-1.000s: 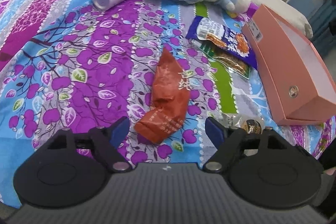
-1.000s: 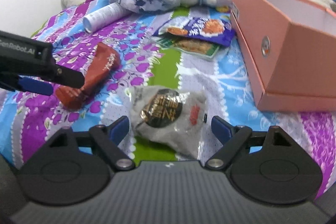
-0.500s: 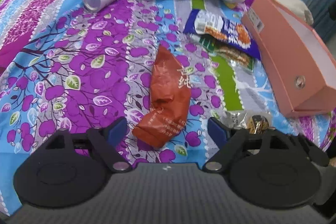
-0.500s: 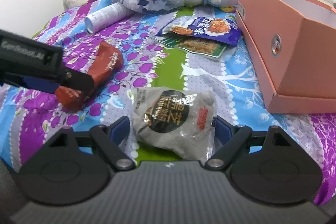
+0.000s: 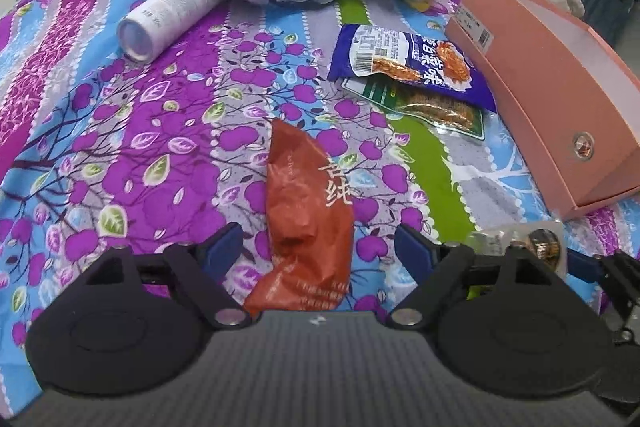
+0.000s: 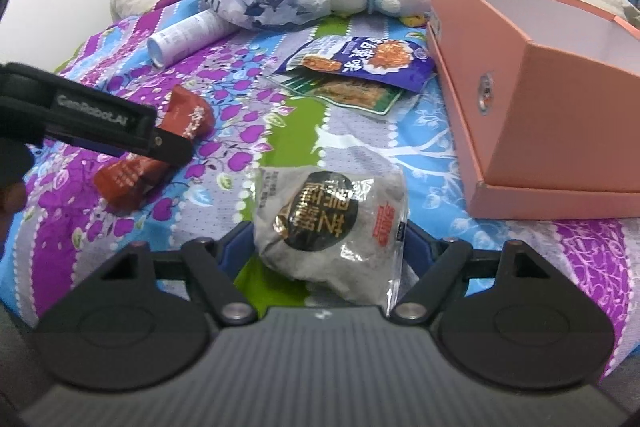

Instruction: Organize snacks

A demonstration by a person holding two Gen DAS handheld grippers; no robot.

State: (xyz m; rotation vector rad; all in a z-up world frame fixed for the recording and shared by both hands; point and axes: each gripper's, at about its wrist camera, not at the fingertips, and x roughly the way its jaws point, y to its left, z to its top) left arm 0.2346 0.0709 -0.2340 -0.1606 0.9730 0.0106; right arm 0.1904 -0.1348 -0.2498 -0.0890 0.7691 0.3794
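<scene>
While both hand-held grippers point down at the bed (image 5: pixel 120 131), the left hand-held gripper (image 5: pixel 318 247) straddles the red snack packet (image 5: pixel 310 211), jaws apart and just closing; the right hand-held gripper (image 6: pixel 326 247), also narrowing, brackets the grey bun packet (image 6: pixel 328 219), contact unclear.

The left gripper (image 5: pixel 316 247) fingers, just closing a little, straddle the red snack packet (image 5: pixel 308 215) without touching.

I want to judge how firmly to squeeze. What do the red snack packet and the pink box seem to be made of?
Red snack packet: likely thin plastic or foil film, slightly glossy; it is crumpled and creased. Pink box: probably matte cardboard; flat stiff walls, sharp folded edges, a white inside.
</scene>
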